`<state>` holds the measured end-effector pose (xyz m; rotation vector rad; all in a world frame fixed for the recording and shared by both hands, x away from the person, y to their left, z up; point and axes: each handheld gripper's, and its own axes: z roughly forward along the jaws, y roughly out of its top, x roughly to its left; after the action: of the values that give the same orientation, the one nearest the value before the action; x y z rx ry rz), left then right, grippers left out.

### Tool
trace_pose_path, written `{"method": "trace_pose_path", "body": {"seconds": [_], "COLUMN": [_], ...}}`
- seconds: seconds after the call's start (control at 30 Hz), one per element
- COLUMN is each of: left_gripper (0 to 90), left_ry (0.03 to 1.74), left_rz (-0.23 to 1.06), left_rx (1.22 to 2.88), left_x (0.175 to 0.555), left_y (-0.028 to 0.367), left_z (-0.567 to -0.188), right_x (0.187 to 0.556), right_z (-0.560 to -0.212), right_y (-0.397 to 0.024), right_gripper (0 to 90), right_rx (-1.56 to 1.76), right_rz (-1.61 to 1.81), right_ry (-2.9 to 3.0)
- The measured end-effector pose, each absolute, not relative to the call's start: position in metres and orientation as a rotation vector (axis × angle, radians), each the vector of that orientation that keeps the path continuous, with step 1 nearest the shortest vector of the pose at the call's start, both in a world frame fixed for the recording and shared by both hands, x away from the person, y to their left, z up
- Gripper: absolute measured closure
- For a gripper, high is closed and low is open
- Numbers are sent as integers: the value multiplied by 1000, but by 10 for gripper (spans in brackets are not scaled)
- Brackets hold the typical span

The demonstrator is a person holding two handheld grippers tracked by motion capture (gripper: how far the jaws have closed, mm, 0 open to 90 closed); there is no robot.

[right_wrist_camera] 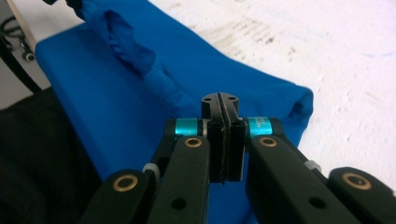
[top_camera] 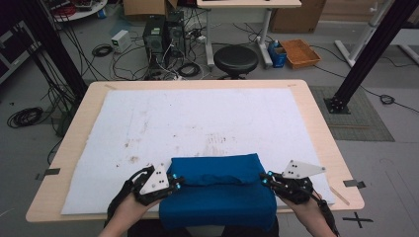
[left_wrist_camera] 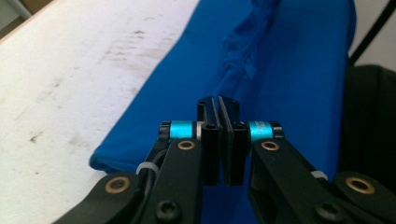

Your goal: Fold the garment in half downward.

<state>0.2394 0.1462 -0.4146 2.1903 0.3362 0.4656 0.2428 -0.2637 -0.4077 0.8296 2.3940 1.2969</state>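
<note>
A blue cloth point(top_camera: 217, 197) lies folded at the near edge of the table, its front part hanging over the edge. A raised crease runs across it between the two grippers. My left gripper point(top_camera: 177, 181) is at the cloth's left side, jaws shut on the crease's end. In the left gripper view, the gripper point(left_wrist_camera: 218, 100) pinches the blue cloth point(left_wrist_camera: 289, 70), and the crease leads away from the tips. My right gripper point(top_camera: 264, 178) holds the right end the same way. In the right gripper view, the gripper point(right_wrist_camera: 219, 98) is shut where the ridge of the blue cloth point(right_wrist_camera: 107, 93) ends.
A stained white mat point(top_camera: 197, 118) covers most of the wooden table point(top_camera: 316, 113). Beyond the far edge stand a black stool point(top_camera: 235, 60), computer towers point(top_camera: 163, 32) and loose cables. Black frame posts point(top_camera: 365, 54) rise at both sides.
</note>
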Motion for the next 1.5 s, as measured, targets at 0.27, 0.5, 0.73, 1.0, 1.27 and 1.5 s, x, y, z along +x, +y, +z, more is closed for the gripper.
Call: {"method": "trace_pose_path", "body": {"seconds": [0.27, 0.5, 0.73, 1.0, 1.27, 1.5], "left_gripper": [870, 741, 628, 576, 573, 634], "left_ry": [309, 293, 499, 750, 905, 959], "left_rz": [443, 404, 466, 487, 417, 363], "left_rx": [2235, 2255, 2132, 2061, 2077, 2101], "left_x": [229, 221, 247, 299, 328, 326], "left_y": [147, 149, 156, 160, 160, 158], "left_z": [-427, -431, -418, -420, -436, -443], "right_x": [223, 220, 241, 312, 342, 342], "right_z": [-415, -419, -408, -412, -430, -442], "right_y": [-260, -265, -270, -263, -248, -249], "right_gripper": [900, 900, 748, 623, 601, 692], "right_rx": [781, 779, 884, 1174, 1309, 1297], "right_rz": [1231, 1193, 1232, 1224, 1138, 1075], "right_ry": [2459, 2484, 2384, 2270, 2298, 2367]}}
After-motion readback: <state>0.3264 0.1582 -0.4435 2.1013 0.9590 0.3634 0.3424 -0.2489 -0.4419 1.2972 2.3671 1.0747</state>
